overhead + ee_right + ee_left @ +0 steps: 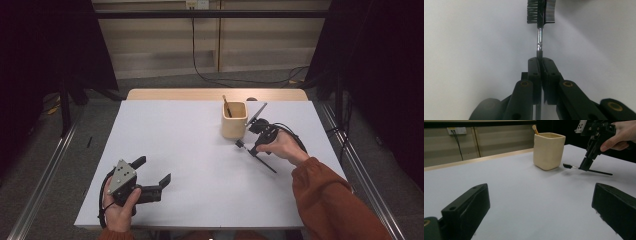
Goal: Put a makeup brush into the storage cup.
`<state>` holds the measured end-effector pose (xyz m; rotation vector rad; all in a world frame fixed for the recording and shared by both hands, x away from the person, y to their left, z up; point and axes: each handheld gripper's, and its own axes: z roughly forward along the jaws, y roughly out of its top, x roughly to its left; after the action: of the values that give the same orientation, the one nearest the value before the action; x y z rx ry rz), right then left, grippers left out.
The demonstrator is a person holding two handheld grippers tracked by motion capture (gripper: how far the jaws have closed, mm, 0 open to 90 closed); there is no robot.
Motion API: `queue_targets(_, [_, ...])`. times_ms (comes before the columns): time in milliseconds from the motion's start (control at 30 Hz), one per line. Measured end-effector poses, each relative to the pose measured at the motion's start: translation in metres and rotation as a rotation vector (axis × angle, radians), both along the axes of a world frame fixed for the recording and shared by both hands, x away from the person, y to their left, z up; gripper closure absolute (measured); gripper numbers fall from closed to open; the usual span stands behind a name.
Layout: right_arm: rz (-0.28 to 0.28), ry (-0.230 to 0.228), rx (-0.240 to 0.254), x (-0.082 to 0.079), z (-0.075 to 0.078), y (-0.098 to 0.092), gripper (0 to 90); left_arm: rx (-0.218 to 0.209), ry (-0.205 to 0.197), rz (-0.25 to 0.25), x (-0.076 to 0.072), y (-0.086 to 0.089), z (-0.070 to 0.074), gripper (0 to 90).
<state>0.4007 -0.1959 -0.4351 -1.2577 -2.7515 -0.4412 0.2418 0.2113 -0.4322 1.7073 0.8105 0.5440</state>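
Right hand-held gripper (252,145): jaws clamped tight on the thin handle of a brush (256,156), just behind its metal collar; in the right gripper view (540,60) the two pads meet on the handle with no gap to see.
Brush: a slim black stick with a double head, bristles on one side and comb teeth on the other (541,11). From the closed jaws the head points to 12 o'clock in the right gripper view; the handle runs back under the jaws toward 6 o'clock.
Brush in the high view: head at about 10 o'clock from the right hand (280,145), tail at about 5 o'clock of the jaws, low over the white surface (200,150).
Brush in the left gripper view: head (567,166) just beside the base of the cup (549,151), at the cup's 4 o'clock.
Cup: cream, square-sided, upright, with a wooden stick (226,106) standing in it.
Left hand-held gripper (154,170): jaws spread wide, nothing between them, resting low near the front left of the surface, well apart from the brush.
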Motion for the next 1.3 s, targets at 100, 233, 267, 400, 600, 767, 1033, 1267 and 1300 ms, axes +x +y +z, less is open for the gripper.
queue_targets(100, [0.001,-0.020,0.013,0.000,0.004,-0.001,85.7,0.000,-0.001,0.000,0.000,0.000,0.000,1.6])
queue_targets(233, [-0.001,-0.030,0.033,-0.002,0.008,-0.003,85.7,0.003,0.001,-0.002,0.000,-0.001,0.000,1.6])
queue_targets(267, [0.003,-0.031,0.039,-0.003,0.010,-0.004,85.6,0.002,0.001,-0.002,0.000,-0.001,0.000,1.6])
queue_targets(400, [0.012,-0.055,0.068,-0.005,0.013,-0.007,85.6,-0.001,0.000,-0.002,0.000,-0.001,0.000,1.6])
queue_targets(600, [0.055,-0.093,0.089,-0.013,0.010,-0.007,85.6,0.002,0.002,-0.001,0.000,0.000,0.000,1.6])
queue_targets(767, [0.054,-0.120,0.113,-0.016,0.012,-0.011,85.6,0.002,0.003,-0.001,0.000,0.000,0.000,1.6])
queue_targets(1033, [0.048,-0.155,0.145,-0.024,0.017,-0.016,85.6,-0.002,0.002,0.005,0.000,0.001,0.000,1.7])
queue_targets(1267, [0.043,-0.173,0.171,-0.031,0.017,-0.019,85.6,-0.002,0.005,0.003,0.000,0.000,0.000,1.7])
queue_targets(1300, [0.036,-0.173,0.172,-0.031,0.017,-0.020,85.6,-0.003,0.003,0.002,0.000,0.000,0.000,1.7])
